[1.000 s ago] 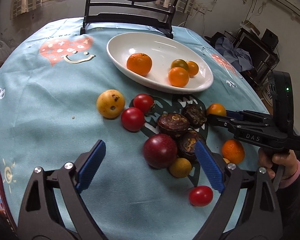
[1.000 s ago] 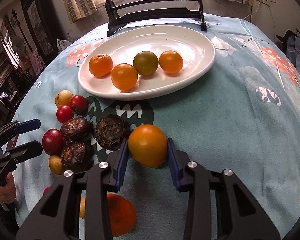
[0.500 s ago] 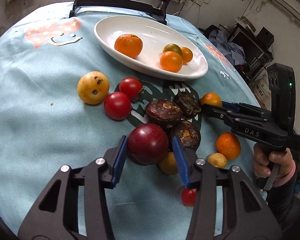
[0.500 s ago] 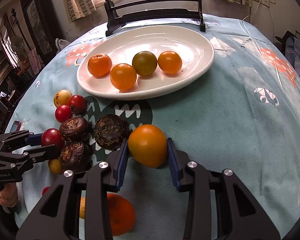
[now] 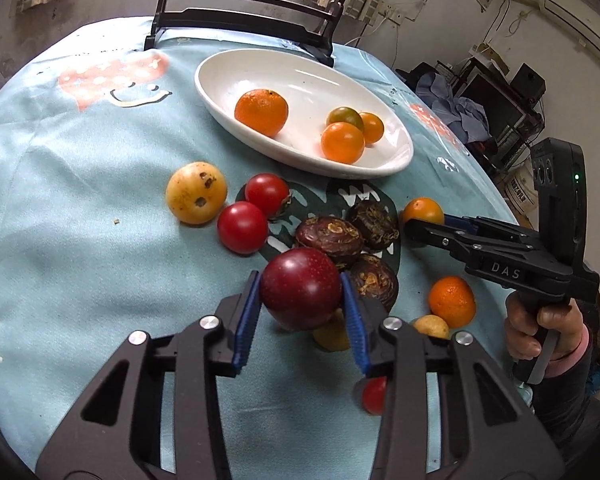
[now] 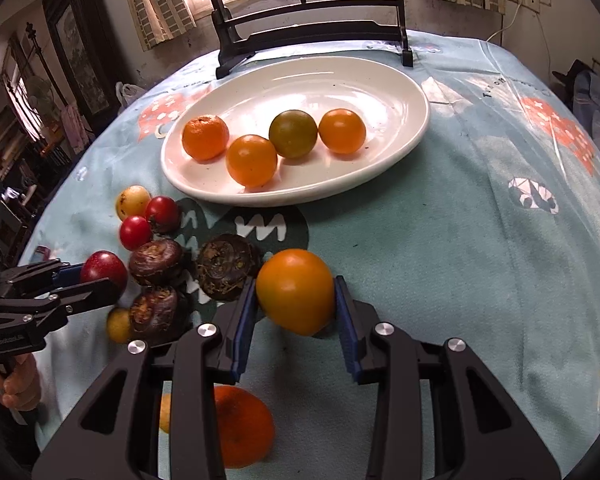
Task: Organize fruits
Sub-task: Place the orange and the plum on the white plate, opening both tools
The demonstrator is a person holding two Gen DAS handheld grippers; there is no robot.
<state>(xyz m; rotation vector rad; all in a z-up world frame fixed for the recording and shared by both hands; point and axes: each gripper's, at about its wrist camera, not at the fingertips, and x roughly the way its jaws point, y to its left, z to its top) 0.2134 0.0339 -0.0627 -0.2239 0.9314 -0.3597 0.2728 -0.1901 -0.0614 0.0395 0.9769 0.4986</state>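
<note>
One readable label — "DAS" on right gripper (image 5: 414, 224).

Both grippers black plastic, blue ribbed pads (image 5: 247, 320), silver screws; right gripper (image 5: 414, 227) marked "DAS", green LED, pink cuff.

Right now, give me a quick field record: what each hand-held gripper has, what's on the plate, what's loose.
left hand-held gripper: shut on dark red round plum
right hand-held gripper: shut on smooth orange round fruit
white oval plate: four round fruits, three orange, one greenish
loose on blue tablecloth: two red tomatoes, three dark brown wrinkled fruits, a spotted yellow fruit
</note>
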